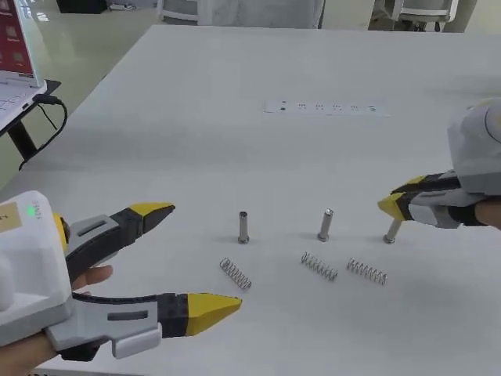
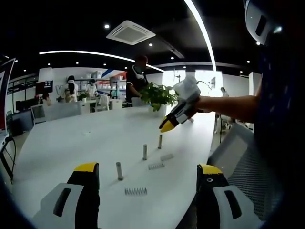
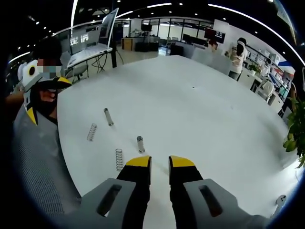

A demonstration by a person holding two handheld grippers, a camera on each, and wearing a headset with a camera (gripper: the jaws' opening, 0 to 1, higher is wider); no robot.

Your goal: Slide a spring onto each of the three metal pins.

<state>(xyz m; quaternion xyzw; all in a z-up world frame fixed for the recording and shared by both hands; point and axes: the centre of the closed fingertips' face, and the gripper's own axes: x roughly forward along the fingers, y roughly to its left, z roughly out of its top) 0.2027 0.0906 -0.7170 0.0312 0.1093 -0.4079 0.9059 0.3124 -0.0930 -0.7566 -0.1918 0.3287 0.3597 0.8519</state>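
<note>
The left tool (image 1: 184, 258), black with yellow tips, is spread wide and empty. The nearest small coiled steel spring (image 1: 235, 273) lies flat on the white matte tabletop (image 1: 235, 117) just ahead of its opening, much nearer this tool than the other. In the left gripper view that spring's long axis runs crosswise, from one jaw toward the other, so I judge the hand must roll to pinch the coil across its width rather than end to end. Just behind it stands the left short upright metal pin (image 1: 243, 227), its axis vertical; the spring would need tipping upright to drop over it. The middle spring (image 1: 319, 266) and right spring (image 1: 366, 272) lie in front of the middle pin (image 1: 326, 224) and right pin (image 1: 389, 233); all three pins are bare. The right tool (image 1: 394, 206) is at a narrow gap with nothing seen between its jaws, right at the right pin's top; contact cannot be told. The surface looks smooth, so a spring may roll. A flat white socket strip (image 1: 327, 108) lies farther back and an open laptop (image 1: 12, 70) sits at the left, with an open office beyond.
</note>
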